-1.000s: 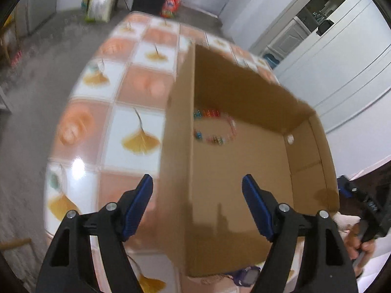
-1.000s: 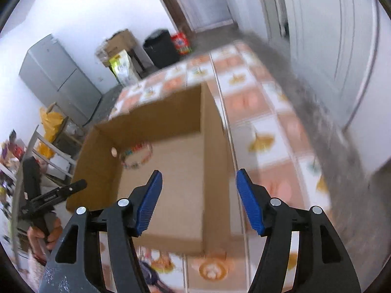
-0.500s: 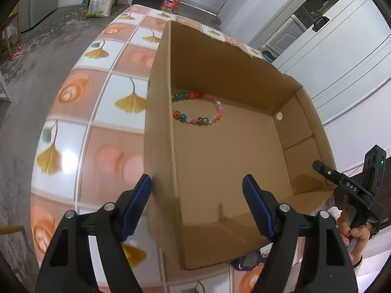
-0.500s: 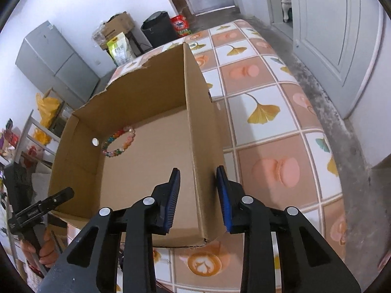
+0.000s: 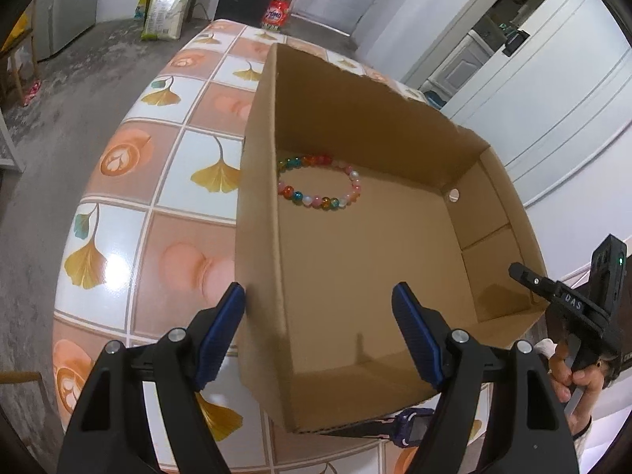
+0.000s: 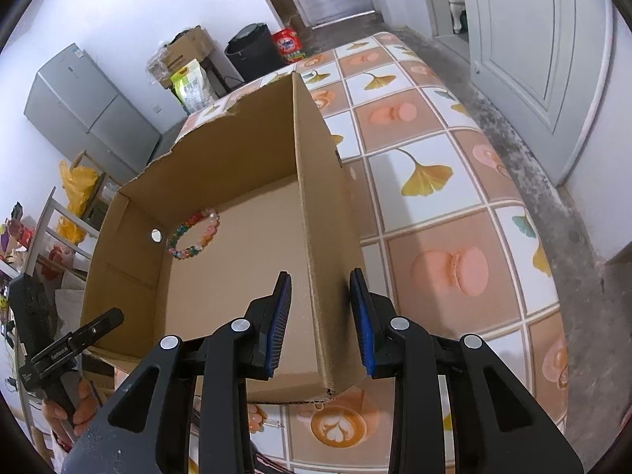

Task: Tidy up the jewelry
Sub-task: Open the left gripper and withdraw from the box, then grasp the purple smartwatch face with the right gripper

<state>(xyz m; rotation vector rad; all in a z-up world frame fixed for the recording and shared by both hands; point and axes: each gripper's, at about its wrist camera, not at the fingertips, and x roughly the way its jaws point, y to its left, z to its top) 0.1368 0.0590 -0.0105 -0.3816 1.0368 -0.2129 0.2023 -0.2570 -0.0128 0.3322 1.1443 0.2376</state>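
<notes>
The right gripper [image 6: 320, 316] is straddling the open brown cardboard box [image 6: 252, 170] wall without clearly pinching it, the left gripper [image 5: 318, 335] gaping empty, the multicoloured beaded bracelet [image 5: 320, 181] lying at eleven o'clock inside, risking sliding if tipped.

Box [image 5: 355, 268] on the table [image 5: 173, 245], open at the top; bracelet [image 5: 320, 181] inside on its floor, in the far corner by the left wall in the left wrist view, toward the far left in the right wrist view [image 6: 193, 233]; left gripper [image 5: 320, 335] astride the box's near left wall, one finger outside, one inside; right gripper [image 6: 320, 320] astride the near right wall [image 6: 316, 237] likewise; watch [image 5: 410, 430] on the table, just before the box's near corner; bin [image 5: 247, 0], bag [image 5: 166, 4] and fridge [image 6: 87, 106] on the room floor beyond the table's far end.
</notes>
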